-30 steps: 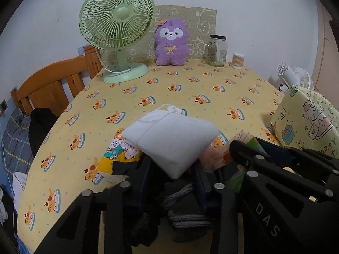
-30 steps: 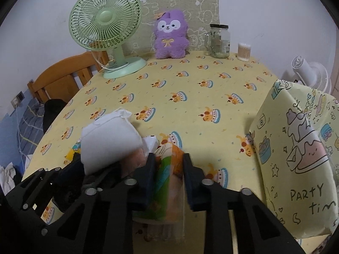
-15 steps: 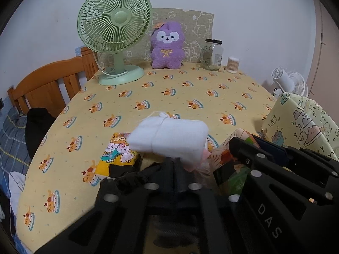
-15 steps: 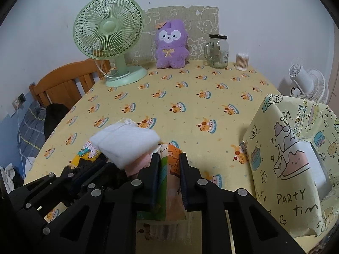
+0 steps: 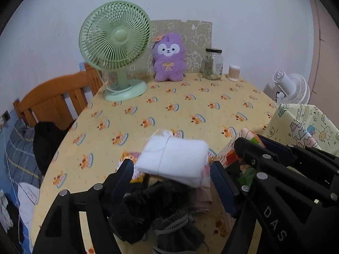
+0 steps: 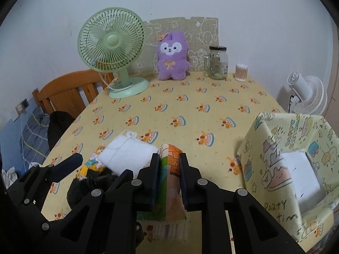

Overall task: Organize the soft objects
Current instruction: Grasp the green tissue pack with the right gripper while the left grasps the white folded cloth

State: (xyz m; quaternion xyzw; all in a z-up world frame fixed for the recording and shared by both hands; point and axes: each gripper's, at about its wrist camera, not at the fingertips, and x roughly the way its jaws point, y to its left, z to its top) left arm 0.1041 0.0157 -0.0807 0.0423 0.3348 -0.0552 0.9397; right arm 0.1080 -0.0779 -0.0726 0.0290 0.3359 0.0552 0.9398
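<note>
A folded white cloth (image 5: 174, 160) lies on top of a pile of soft things at the table's near edge, with dark garments (image 5: 156, 207) below it. My left gripper (image 5: 171, 173) is open, its fingers either side of the pile, holding nothing. It also shows in the right wrist view (image 6: 70, 165). My right gripper (image 6: 169, 165) is shut on a folded colourful printed cloth (image 6: 170, 182), held upright just right of the white cloth (image 6: 129, 156). A yellow patterned fabric box (image 6: 296, 169) stands open at the right.
A green desk fan (image 6: 112, 48), a purple plush rabbit (image 6: 172, 57), a glass jar (image 6: 218, 62) and a cotton swab pot (image 6: 241, 72) stand along the far edge. A wooden chair (image 6: 70, 93) is at the left, a white fan (image 6: 305, 93) at the right.
My left gripper shut briefly under the white cloth, then opened again and now straddles the pile. The white cloth has settled flatter. My right gripper has stayed shut on the printed cloth and lifted slightly.
</note>
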